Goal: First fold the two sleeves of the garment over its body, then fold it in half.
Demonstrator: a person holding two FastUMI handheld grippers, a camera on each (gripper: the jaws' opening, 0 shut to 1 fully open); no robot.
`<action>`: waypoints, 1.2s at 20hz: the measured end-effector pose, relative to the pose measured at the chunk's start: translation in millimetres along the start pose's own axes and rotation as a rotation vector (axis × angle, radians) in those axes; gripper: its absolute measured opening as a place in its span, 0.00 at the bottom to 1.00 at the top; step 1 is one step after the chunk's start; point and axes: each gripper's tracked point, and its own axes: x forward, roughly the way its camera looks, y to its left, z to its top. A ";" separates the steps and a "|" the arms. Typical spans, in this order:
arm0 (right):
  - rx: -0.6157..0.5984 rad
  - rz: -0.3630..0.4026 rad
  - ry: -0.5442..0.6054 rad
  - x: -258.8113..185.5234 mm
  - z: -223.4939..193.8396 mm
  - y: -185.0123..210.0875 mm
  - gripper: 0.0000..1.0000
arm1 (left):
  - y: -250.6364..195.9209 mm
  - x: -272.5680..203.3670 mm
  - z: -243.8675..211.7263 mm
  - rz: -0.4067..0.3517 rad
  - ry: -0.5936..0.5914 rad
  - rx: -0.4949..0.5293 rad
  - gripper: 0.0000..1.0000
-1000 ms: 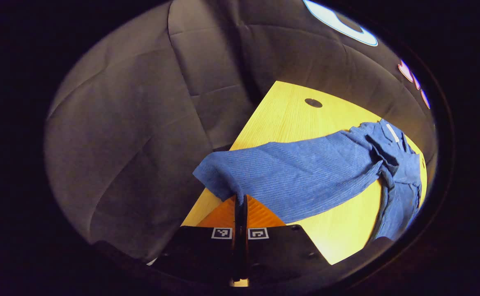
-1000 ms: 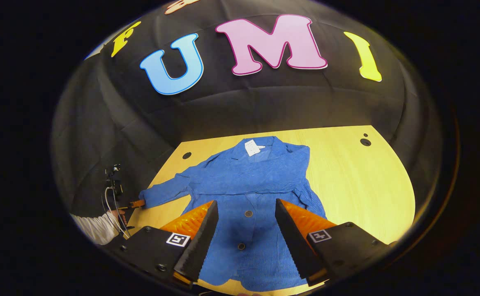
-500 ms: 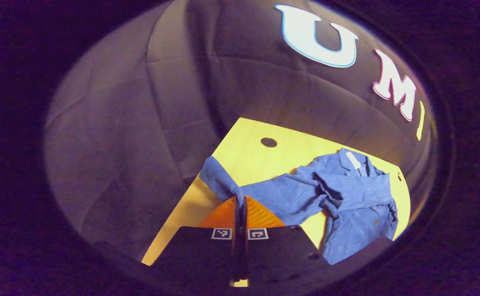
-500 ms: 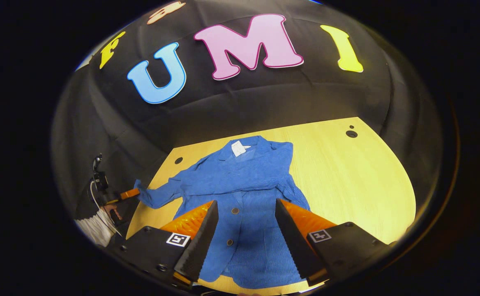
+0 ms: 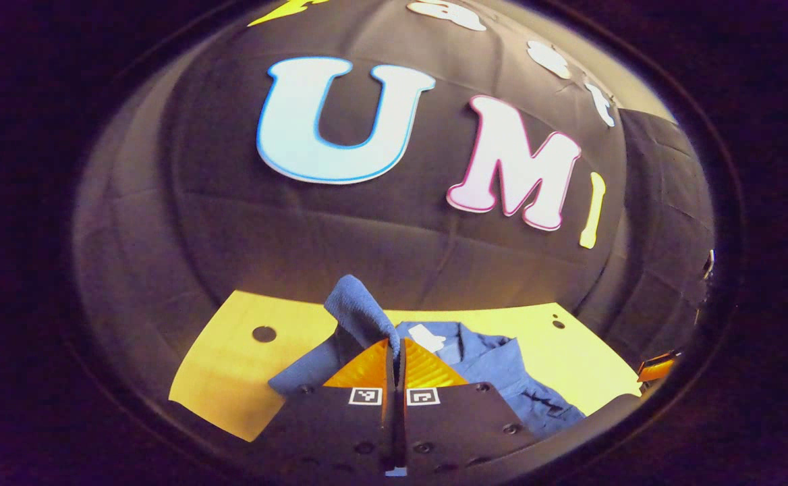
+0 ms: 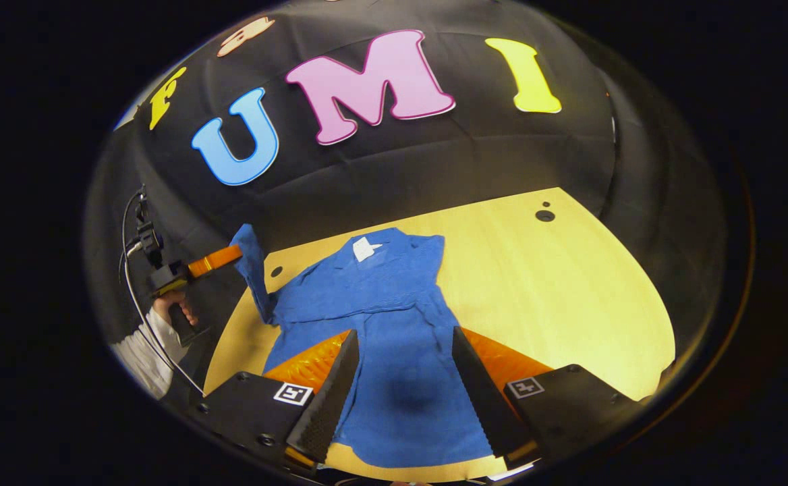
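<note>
Garment (image 5: pixel 495 368) lay on the bench (image 5: pixel 225 378) in the left gripper view — its sleeve (image 5: pixel 357 314) pinched between the pressed-together fingers of the left hand-held gripper (image 5: pixel 394 344). In the right gripper view the right hand-held gripper (image 6: pixel 404 378) hung spread above the garment's body — the sleeve lifted clear of the bench at the far left.

No readable text; white neck tag (image 6: pixel 365 248) on blue garment (image 6: pixel 394 351) too small, blurred.
</note>
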 end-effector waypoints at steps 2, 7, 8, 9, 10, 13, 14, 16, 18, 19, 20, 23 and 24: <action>0.015 -0.018 -0.014 -10.2 1.4 -18.8 0.73 | -50.9 22.8 5.9 -0.068 -0.004 0.037 0.00; 0.039 -0.047 -0.015 -24.2 2.6 -60.6 0.89 | -137.1 74.6 -25.9 -0.154 0.109 0.057 0.00; 0.044 -0.050 -0.015 -27.1 3.8 -68.1 0.89 | -144.6 82.9 -44.4 -0.162 0.157 0.058 0.00; 0.047 -0.054 -0.015 -28.6 3.0 -75.2 0.89 | -152.7 88.7 -63.0 -0.162 0.226 0.079 0.00; 0.050 -0.057 -0.014 -30.5 3.3 -82.6 0.89 | -158.2 95.5 -79.4 -0.151 0.276 0.105 0.00; 0.057 -0.059 -0.004 -31.4 1.6 -100.6 0.89 | -172.0 120.5 -124.5 -0.121 0.404 0.180 0.00; 0.056 -0.059 0.001 -31.6 1.3 -106.3 0.89 | -177.6 122.6 -141.1 -0.121 0.454 0.180 0.00; 0.053 -0.063 0.013 -29.6 -2.4 -116.2 0.89 | -203.8 121.0 -157.2 -0.218 0.498 0.126 0.03; 0.060 -0.059 0.021 -26.2 -3.1 -120.5 0.89 | -237.4 112.9 -148.7 -0.327 0.458 0.052 0.20; 0.064 -0.056 0.022 -25.4 -4.5 -121.7 0.89 | -244.2 113.0 -143.6 -0.342 0.431 0.046 0.54; 0.067 -0.054 0.026 -24.8 -5.0 -122.5 0.89 | -235.8 111.5 -137.8 -0.317 0.405 0.061 0.87; 0.072 -0.047 0.039 -20.5 -11.9 -120.1 0.89 | -212.4 95.0 -132.1 -0.246 0.394 0.128 0.83; 0.073 -0.047 0.050 -18.3 -16.5 -118.7 0.89 | -204.5 83.5 -130.8 -0.224 0.388 0.132 0.83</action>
